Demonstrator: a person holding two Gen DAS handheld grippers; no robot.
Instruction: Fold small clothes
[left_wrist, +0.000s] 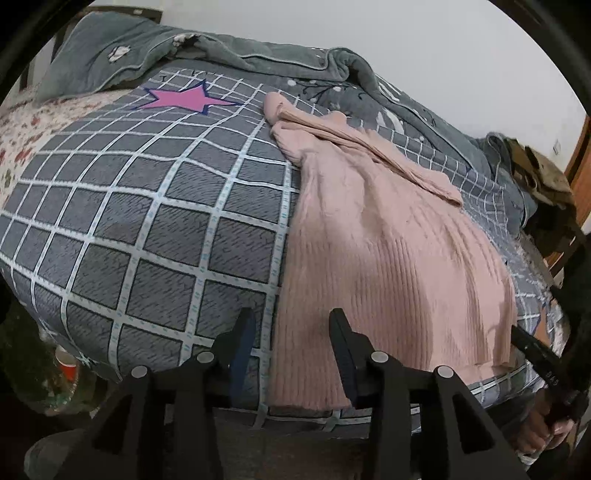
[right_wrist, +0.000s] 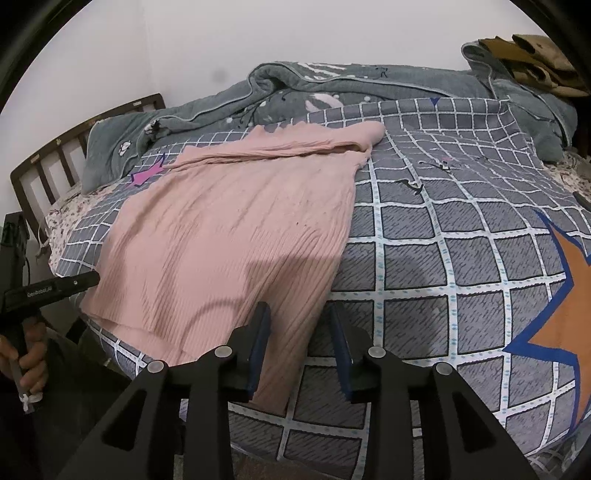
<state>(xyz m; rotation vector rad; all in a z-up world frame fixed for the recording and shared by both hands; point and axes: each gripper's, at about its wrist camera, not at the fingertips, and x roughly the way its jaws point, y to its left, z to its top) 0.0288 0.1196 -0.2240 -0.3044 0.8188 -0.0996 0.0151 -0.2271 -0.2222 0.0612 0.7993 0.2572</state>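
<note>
The left tongs (left_wrist: 291, 332) hang at the near edge of the bed (left_wrist: 147, 229), jaws partly apart with nothing pinched; the hem corner of the pink knit garment (left_wrist: 388, 258) lies just under and beside them. The right tongs (right_wrist: 301, 328) stand the same way at the garment's other near corner, partly apart and empty, with the garment's edge running between the jaws but not pressed. One tool at each hem corner looks like the setup for lifting the hem and carrying it away from the person in one fold.

The garment lies flat on the checked bedcover, ribs running lengthwise, hem toward the person; that leaves the longest stretch of cloth ahead to fold over. Its far end is already doubled: a sleeve (left_wrist: 369, 147) lies folded across the top, likely tucked in to keep the outline narrow.

Beyond it a grey quilt (right_wrist: 332, 85) is bunched against the wall, pushed back, it seems, to free the flat area for folding.
</note>
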